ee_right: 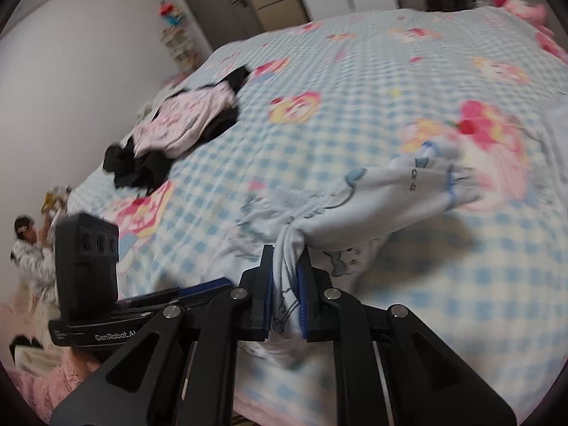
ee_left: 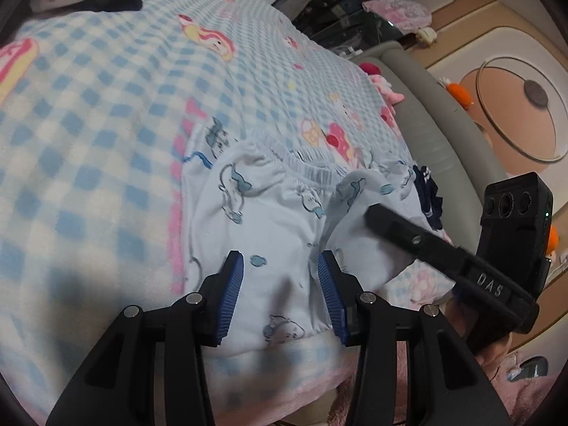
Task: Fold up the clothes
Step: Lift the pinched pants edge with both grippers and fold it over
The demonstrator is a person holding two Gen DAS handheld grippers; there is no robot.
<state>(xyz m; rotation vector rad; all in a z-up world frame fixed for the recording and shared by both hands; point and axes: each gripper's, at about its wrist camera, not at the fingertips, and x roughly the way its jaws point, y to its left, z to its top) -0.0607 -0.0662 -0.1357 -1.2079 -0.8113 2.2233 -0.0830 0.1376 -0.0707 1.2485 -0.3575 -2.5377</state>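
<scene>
Pyjama bottoms in pale blue with a cartoon print lie near the edge of the bed, waistband showing, partly flattened. The right gripper has its jaws pinched on a bunched part of this garment and lifts it off the checked blanket, so a fold looks under way rather than finished. The left gripper hovers over the cloth with jaws spread, holding nothing. Farther back, a pink garment and black clothes sit in a loose heap, apparently unfolded, so more seems left.
</scene>
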